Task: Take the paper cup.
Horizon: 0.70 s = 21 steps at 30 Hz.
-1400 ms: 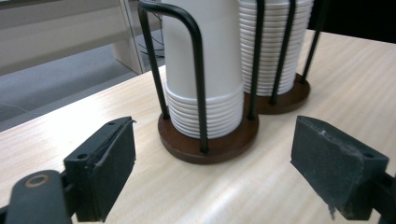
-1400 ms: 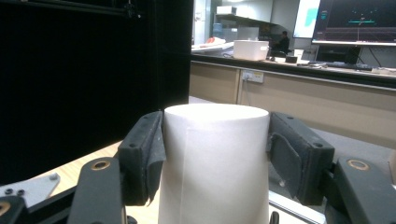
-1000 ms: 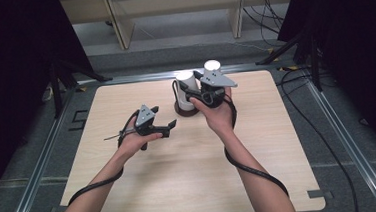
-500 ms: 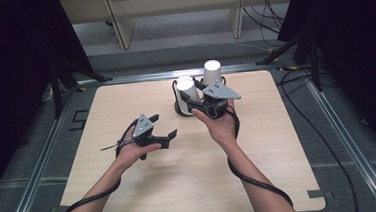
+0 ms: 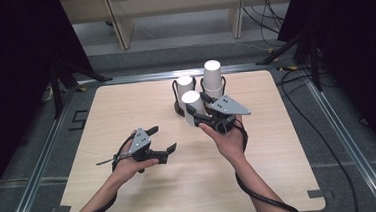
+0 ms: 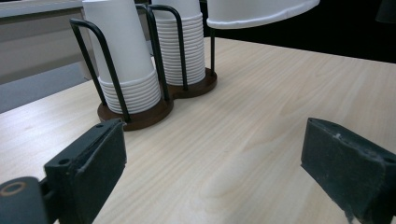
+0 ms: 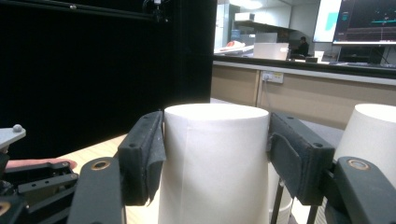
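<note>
A paper cup (image 5: 193, 109) is held upside down between the pads of the right tool (image 5: 207, 113), lifted off the left stack in the rack (image 5: 178, 108) and now carried clear of it, toward 6 o'clock. The left tool (image 5: 161, 140) stands wide and empty at 8 o'clock on the table (image 5: 281, 179); its jaws have just been opening, nothing between them. The cup seems freed from the stack, so a handover or a setting-down on the table is judged to come next
</note>
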Each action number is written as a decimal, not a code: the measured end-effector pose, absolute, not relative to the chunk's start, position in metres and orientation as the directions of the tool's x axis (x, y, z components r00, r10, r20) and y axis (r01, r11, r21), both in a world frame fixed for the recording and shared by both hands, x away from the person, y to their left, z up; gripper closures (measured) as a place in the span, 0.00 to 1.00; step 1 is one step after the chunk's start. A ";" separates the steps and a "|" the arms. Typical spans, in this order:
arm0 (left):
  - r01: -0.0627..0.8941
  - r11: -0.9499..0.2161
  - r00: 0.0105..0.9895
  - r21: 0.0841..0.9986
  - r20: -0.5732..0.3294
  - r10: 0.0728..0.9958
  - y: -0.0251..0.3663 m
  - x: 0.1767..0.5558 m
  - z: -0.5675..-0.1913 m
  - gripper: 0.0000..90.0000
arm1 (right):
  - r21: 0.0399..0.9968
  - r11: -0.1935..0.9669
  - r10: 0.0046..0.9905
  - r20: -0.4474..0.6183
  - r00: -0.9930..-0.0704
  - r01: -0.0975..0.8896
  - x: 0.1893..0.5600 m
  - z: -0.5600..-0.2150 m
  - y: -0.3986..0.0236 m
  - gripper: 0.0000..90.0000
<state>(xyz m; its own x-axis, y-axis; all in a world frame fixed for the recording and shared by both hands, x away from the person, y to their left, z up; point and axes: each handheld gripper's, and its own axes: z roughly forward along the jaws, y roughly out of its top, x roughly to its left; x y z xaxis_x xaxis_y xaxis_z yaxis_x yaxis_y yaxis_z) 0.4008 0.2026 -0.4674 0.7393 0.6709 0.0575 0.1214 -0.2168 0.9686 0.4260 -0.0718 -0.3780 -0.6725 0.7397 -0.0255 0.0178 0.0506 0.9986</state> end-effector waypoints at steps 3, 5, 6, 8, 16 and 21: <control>0.121 -0.223 0.740 0.967 0.062 0.670 0.204 0.396 -0.468 0.07 | 0.998 0.022 0.735 0.019 -0.678 0.052 0.419 -0.383 -0.077 0.43; 0.120 -0.215 0.743 0.969 0.056 0.667 0.206 0.391 -0.469 0.07 | 0.999 0.030 0.743 0.002 -0.669 0.036 0.419 -0.384 -0.081 0.43; 0.119 -0.216 0.741 0.969 0.058 0.668 0.207 0.389 -0.468 0.07 | 0.997 -0.015 0.740 0.062 -0.670 0.076 0.416 -0.389 -0.085 0.43; 0.117 -0.216 0.739 0.969 0.061 0.671 0.209 0.386 -0.467 0.07 | 0.994 -0.032 0.749 0.095 -0.656 0.108 0.414 -0.393 -0.091 0.43; 0.120 -0.194 0.725 0.974 0.047 0.687 0.218 0.375 -0.473 0.07 | 0.987 -0.088 0.765 0.151 -0.626 0.131 0.414 -0.410 -0.108 0.43; 0.126 -0.175 0.718 0.976 0.032 0.695 0.222 0.372 -0.474 0.07 | 0.978 -0.134 0.772 0.204 -0.602 0.159 0.413 -0.417 -0.116 0.43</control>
<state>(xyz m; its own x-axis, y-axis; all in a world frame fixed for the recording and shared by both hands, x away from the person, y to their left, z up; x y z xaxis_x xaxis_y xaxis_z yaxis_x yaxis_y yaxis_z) 0.3720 0.2224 -0.4745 0.7178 0.6955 0.0320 0.1264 -0.1753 0.9764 0.4126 -0.1157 -0.4165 -0.6021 0.7720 0.2037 0.1586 -0.1344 0.9782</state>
